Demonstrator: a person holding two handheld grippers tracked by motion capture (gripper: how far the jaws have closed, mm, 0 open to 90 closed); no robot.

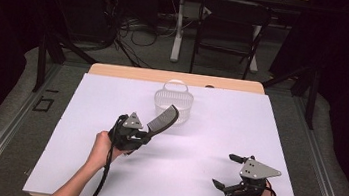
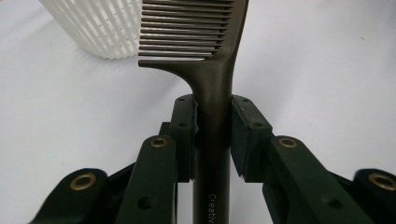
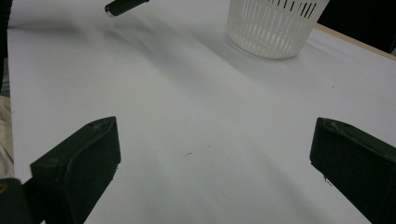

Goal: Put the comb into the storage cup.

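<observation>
Two black pads of the left gripper (image 2: 212, 126) clamp the comb (image 2: 212, 84) by its handle, just below where the teeth start. That low hold leaves the whole toothed end free ahead of the jaws, which looks right for lowering it teeth-first into the basket (image 2: 95, 28). In the high view the left gripper (image 1: 145, 135) carries the comb (image 1: 164, 119) tilted up and away from the person, its tip reaching in front of the near wall of the basket (image 1: 173, 107); whether it touches that wall I cannot tell. The comb is off the table (image 1: 208, 132), held in the air.

At the near right the right gripper (image 1: 228, 171) rests low with its jaws spread wide and nothing between them; its own view shows bare white surface between the two pads (image 3: 79, 158). It sits well apart from the comb, so it is out of the way.

Room is generous: the basket stands alone near the far edge, with open table on both sides and between the hands. The rim and the upright basket handle (image 1: 176, 83) are what the comb must clear, I judge.
</observation>
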